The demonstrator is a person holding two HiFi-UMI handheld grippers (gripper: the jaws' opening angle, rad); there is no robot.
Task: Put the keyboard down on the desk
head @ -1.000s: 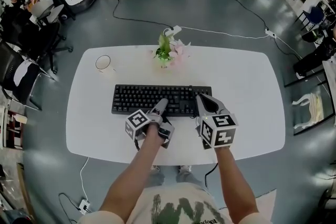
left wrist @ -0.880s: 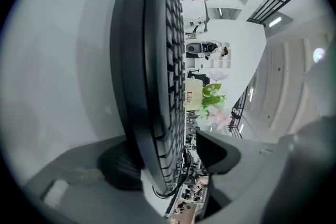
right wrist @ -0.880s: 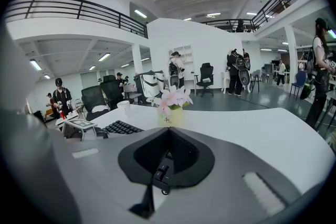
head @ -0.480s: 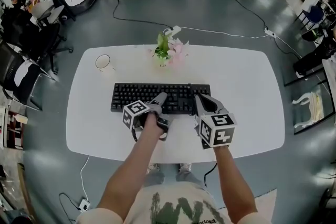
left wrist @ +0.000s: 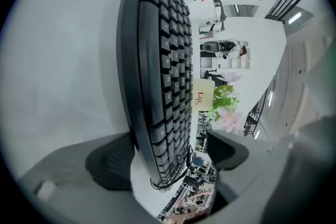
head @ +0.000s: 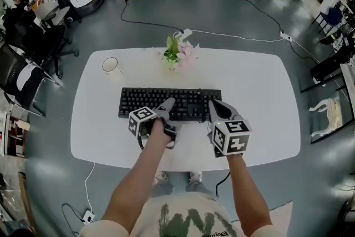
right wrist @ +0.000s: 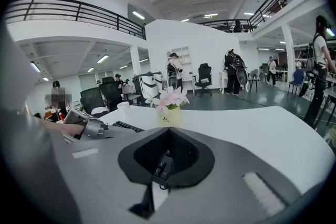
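Keyboard [head: 166, 101] lies flat mid-desk [head: 255, 97], long side across, with the cup [head: 110, 66] and flowers [head: 178, 53] well behind it. It looks set down, or as good as.

Left gripper [head: 165, 109] is at the middle of the near edge, rolled on its side. In the left gripper view its jaws straddle that edge of the keyboard [left wrist: 157, 76] but stand apart. One pad sits by the underside and there is a clear gap on the key side, so it's not clamping.

Right gripper [head: 213, 109] is at the near right corner. Its own view shows the jaws [right wrist: 164, 165] drawn nearly together on a thin dark bit there, which I read as the keyboard's corner. It's small, so I'm not fully sure.

Likely reason for the two holds along one edge: they keep a long board level on the way down. With the desk carrying it, the left can let go first while the right steadies the corner.

Versus 1 s back:
- The keyboard has barely shifted, a touch further from the person.
- The left gripper's marker cube has swung left and up, i.e. the gripper has rolled.
- The right gripper is about where it was.

Next is probably releasing the right and backing both off without dragging the board.
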